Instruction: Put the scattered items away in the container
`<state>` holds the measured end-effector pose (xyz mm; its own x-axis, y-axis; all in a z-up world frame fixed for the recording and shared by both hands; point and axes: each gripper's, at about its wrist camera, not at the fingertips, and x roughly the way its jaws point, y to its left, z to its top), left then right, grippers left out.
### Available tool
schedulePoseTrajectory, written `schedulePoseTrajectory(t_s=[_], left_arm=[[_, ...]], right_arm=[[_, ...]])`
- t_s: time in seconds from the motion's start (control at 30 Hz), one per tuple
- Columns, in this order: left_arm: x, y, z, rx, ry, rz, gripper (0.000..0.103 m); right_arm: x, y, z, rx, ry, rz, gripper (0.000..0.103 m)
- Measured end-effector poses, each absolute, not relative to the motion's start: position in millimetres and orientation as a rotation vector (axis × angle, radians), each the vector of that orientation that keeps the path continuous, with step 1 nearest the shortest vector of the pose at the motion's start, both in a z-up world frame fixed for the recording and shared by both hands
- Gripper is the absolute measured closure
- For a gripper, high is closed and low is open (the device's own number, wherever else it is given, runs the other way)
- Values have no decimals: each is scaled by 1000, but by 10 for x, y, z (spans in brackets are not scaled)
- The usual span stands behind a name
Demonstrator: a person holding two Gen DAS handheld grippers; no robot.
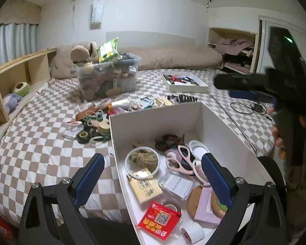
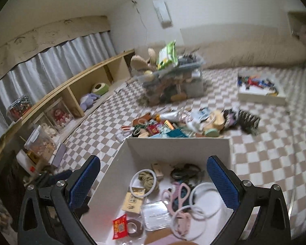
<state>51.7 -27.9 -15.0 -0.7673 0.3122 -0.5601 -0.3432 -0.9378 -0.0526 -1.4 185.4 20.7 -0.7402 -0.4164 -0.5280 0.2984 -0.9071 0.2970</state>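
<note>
A white box (image 1: 153, 120) (image 2: 177, 145) stands on the checkered bed and holds scissors (image 1: 182, 159), a rope coil in a white ring (image 1: 142, 160), a red packet (image 1: 160, 220), tape and other small items. A pile of scattered items (image 1: 95, 120) (image 2: 179, 126) lies on the bed just beyond the box. My left gripper (image 1: 153, 175) is open and empty, straddling the box's left wall. My right gripper (image 2: 155, 180) is open and empty above the box's near part. The right gripper also shows in the left wrist view (image 1: 279, 85), blurred.
A clear bin (image 1: 110, 77) (image 2: 173, 81) full of things stands further back. A flat white tray (image 1: 183, 81) (image 2: 259, 91) with small items lies at the right. A wooden shelf (image 1: 16, 75) (image 2: 71, 94) runs along the left. A cable (image 1: 248, 107) lies right of the box.
</note>
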Motion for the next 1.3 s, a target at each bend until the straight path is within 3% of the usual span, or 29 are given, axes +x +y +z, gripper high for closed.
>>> schedulePoseTrajectory(t_s=[0.93,1.3], left_arm=[[639,-345,377,-640,-21,2872,2],[697,-324,352,-617,56,2905,2]], right_arm=[[622,2214,318,671,-125,-2869,0],[707,2259,272,682,-70,-2917,0]])
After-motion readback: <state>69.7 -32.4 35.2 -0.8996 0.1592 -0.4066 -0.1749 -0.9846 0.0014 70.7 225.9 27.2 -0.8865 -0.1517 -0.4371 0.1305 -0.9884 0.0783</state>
